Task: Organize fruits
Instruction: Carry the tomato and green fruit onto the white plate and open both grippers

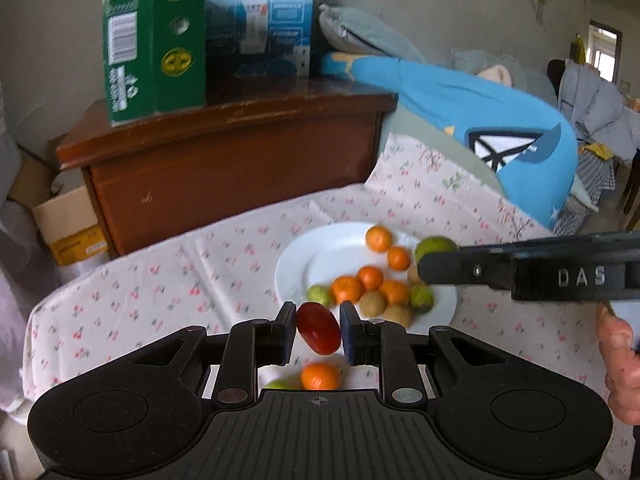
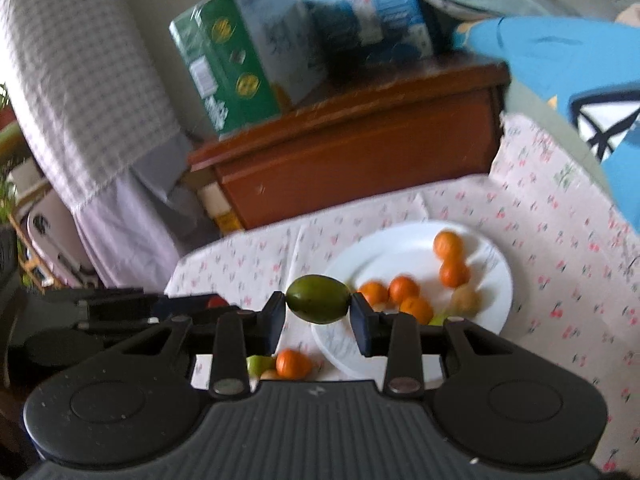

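My left gripper (image 1: 318, 330) is shut on a red oval fruit (image 1: 318, 334), held above the floral cloth just short of the white plate (image 1: 320, 256). The plate holds several oranges, small green fruits and brown kiwi-like fruits. My right gripper (image 2: 319, 310) is shut on a green oval fruit (image 2: 319, 299), held at the plate's (image 2: 400, 240) left edge; it also shows in the left wrist view (image 1: 436, 246) at the plate's far right rim. A loose orange (image 1: 320, 376) and a green fruit (image 1: 282, 384) lie on the cloth below my left gripper.
A brown wooden cabinet (image 1: 228, 160) stands behind the table, with a green carton (image 1: 154, 36) and a blue box (image 1: 260, 16) on top. A blue garment (image 1: 492, 120) lies at the back right. A cardboard box (image 1: 68, 220) sits on the floor at left.
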